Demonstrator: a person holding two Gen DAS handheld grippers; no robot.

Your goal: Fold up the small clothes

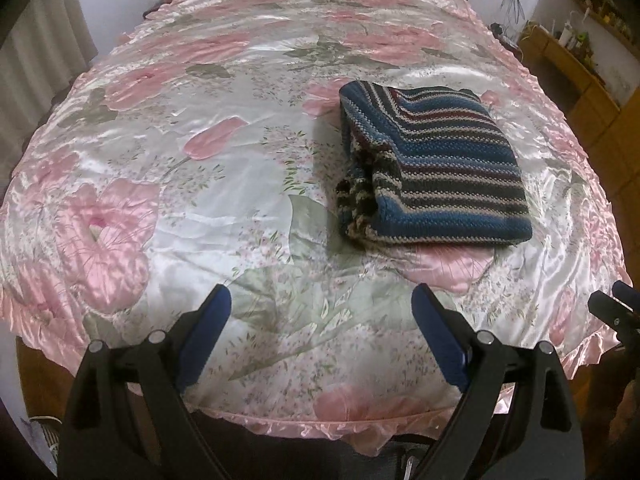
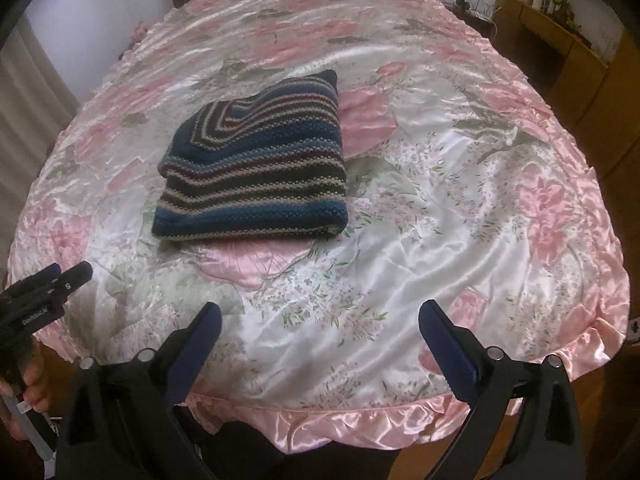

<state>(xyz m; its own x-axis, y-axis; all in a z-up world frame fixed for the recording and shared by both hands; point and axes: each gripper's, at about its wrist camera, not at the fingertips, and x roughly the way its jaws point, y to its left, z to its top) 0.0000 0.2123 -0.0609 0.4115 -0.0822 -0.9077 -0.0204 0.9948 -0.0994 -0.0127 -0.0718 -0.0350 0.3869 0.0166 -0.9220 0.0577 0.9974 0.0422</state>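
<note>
While both grippers hung over the near edge of the desk (image 1: 168,184), the folded sweater (image 1: 434,164) lay flat on the pink floral satin cloth (image 1: 256,92), touched by neither gripper. Left wrist view: sweater sat at about 1 o'clock from the left gripper (image 1: 322,300), well apart from it. Left jaws stood wide apart, nothing between them, blue pads facing inward. Sweater was striped in blue, black, cream and dark red; a bunched ribbed part poked out at its left side, around 9 o'clock of the bundle. Right wrist view: same sweater (image 2: 256,164) sat at about 11 o'clock from the right gripper (image 2: 320,316), also well apart. Right jaws stood wide apart too, empty. Cloth (image 2: 440,200) was shiny, wrinkled, with a pink ruffle along the near rim. Left gripper (image 2: 60,276) showed at 9 o'clock in the right view, with a hand (image 2: 30,380) on its handle below; its jaw gap was not readable from that angle. Right gripper tips (image 1: 612,300) peeked in at 3 o'clock of the left view. Wooden shelves (image 1: 580,68) with small items stood at 2 o'clock past the desk; curtain (image 1: 44,60) at 10 o'clock.
</note>
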